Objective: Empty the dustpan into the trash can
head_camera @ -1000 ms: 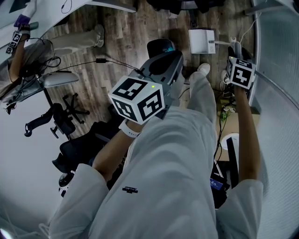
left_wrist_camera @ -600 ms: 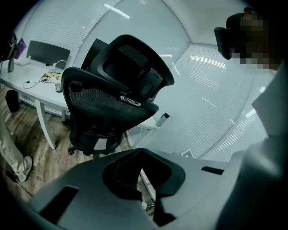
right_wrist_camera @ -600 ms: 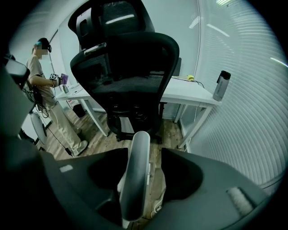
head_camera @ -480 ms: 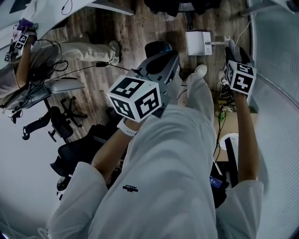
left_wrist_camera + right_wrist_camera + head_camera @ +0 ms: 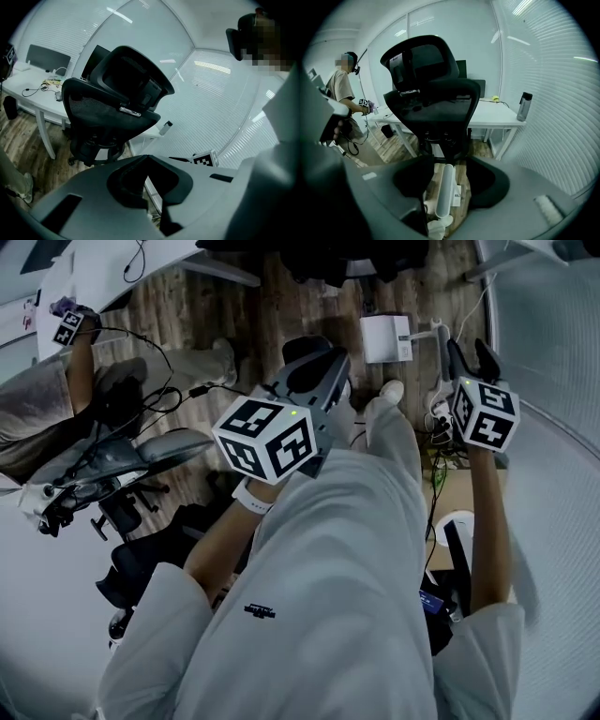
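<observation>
A wooden floor (image 5: 234, 306) runs under glass-walled office partitions, and the person in white looks steeply down at it. The left forearm rises from 6 o'clock and its left gripper (image 5: 314, 351) points toward 1 o'clock, tilted downward, its jaws clenched together on nothing. The right arm reaches straight up the right edge toward 12 o'clock. Its right gripper (image 5: 467, 351) has the jaws parted, and a white tubular handle (image 5: 445, 190) shows in the gap. Floor is visible on either side of the handle, so it is not grasped. I cannot tell whether it belongs to the dustpan, whose pan I cannot make out. A white square bin (image 5: 386, 338), apparently the trash can, stands at 12 o'clock from the one visible shoe (image 5: 386, 392) and at 10 o'clock from the right gripper. There are two grippers here, and a third marker cube (image 5: 67, 326) is held by a second person (image 5: 37, 418) at 10 o'clock. Each gripper view shows one black chair (image 5: 436, 93). One bottle (image 5: 524, 106) stands on the desk (image 5: 497, 112).
</observation>
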Available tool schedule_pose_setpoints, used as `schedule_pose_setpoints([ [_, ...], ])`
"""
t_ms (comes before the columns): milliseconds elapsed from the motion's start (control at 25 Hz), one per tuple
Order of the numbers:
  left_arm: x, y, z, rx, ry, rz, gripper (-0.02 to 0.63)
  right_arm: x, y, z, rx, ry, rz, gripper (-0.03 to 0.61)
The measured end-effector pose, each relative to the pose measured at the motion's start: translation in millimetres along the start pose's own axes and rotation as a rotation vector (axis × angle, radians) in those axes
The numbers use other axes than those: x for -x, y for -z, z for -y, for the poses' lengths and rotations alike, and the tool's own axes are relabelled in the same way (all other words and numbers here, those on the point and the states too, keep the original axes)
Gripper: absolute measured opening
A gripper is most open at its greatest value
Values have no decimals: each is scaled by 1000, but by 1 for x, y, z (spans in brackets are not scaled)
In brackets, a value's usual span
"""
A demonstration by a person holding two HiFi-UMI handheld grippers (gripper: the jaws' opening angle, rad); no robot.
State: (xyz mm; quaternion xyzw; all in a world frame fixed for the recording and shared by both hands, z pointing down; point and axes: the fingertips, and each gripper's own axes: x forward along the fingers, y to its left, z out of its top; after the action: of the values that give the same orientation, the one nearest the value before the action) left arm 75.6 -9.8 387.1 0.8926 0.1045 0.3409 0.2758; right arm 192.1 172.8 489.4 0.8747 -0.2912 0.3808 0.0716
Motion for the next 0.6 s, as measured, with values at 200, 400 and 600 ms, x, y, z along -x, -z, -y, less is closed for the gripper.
schedule_pose_setpoints([
  [200,10,-7,11,-14,5,21,6,37,-25,-3,-3,-29,60,182],
  [400,16,-17,17,-23,2,45,6,69,-40,-2,-64,-38,90,86],
  [600,23,-22,25,-38,2,66,6,102,-55,-2,-121,-40,161,50],
])
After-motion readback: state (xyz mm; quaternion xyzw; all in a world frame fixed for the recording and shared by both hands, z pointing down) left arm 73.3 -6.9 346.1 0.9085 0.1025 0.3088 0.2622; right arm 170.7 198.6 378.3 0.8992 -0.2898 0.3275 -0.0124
